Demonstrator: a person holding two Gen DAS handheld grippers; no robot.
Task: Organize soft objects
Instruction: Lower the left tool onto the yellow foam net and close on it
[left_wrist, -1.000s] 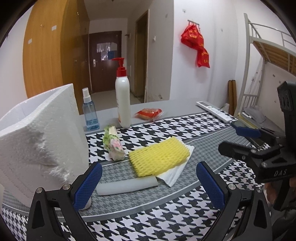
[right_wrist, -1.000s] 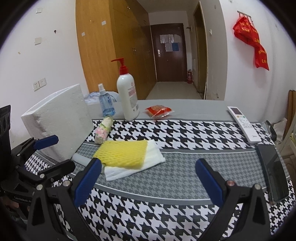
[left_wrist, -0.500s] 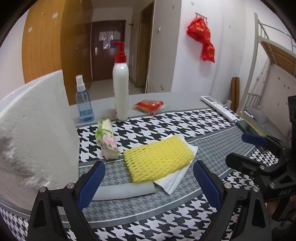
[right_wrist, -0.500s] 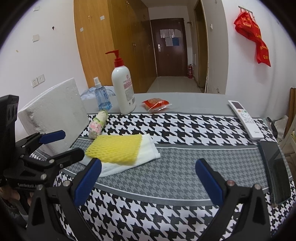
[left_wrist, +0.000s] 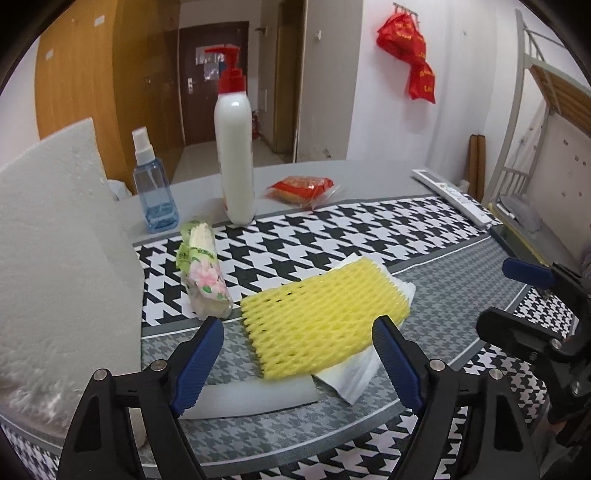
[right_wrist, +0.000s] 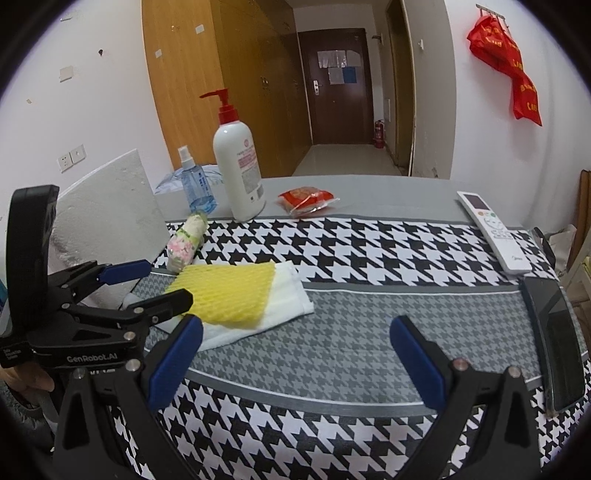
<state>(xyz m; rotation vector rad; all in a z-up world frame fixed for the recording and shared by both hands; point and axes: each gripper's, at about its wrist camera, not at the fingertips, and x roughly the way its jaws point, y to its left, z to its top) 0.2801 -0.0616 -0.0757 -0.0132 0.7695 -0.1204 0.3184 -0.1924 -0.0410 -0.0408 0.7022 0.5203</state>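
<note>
A yellow foam net (left_wrist: 325, 317) lies flat at the centre of the left wrist frame, on top of a folded white cloth (left_wrist: 356, 373) whose edges stick out at the net's right and lower sides. Along the net's lower edge lies a white foam strip (left_wrist: 255, 397), partly hidden behind the left gripper's (left_wrist: 297, 363) fingers. Just left of the net, a tissue pack (left_wrist: 205, 277) with a pink flower print lies lengthwise, pointing toward the upper part of the frame. A large white foam block (left_wrist: 62, 266) stands on edge and fills the left side of that frame.

All of these rest on a worktop (right_wrist: 332, 339) covered with a black-and-white houndstooth cloth that has a grey band across it.

The left gripper hovers low over the near end of the net, its jaws wide apart and holding nothing; the net's lower corner shows between the blue pads (left_wrist: 197, 363). In the right wrist frame the left gripper (right_wrist: 159, 284) appears at the left, beside the net (right_wrist: 229, 295) and the cloth (right_wrist: 284, 299). The right gripper (right_wrist: 295, 360) sits at the bottom centre of its own frame, over the grey band to the right of the cloth, jaws wide apart and empty.

Toward the upper centre stand a white pump bottle (right_wrist: 238, 166) with a red top and a blue spray bottle (right_wrist: 194, 184). A red packet (right_wrist: 306, 197) lies right of the pump bottle. A white remote (right_wrist: 493, 230) and a dark phone (right_wrist: 557, 339) lie at the right edge.
</note>
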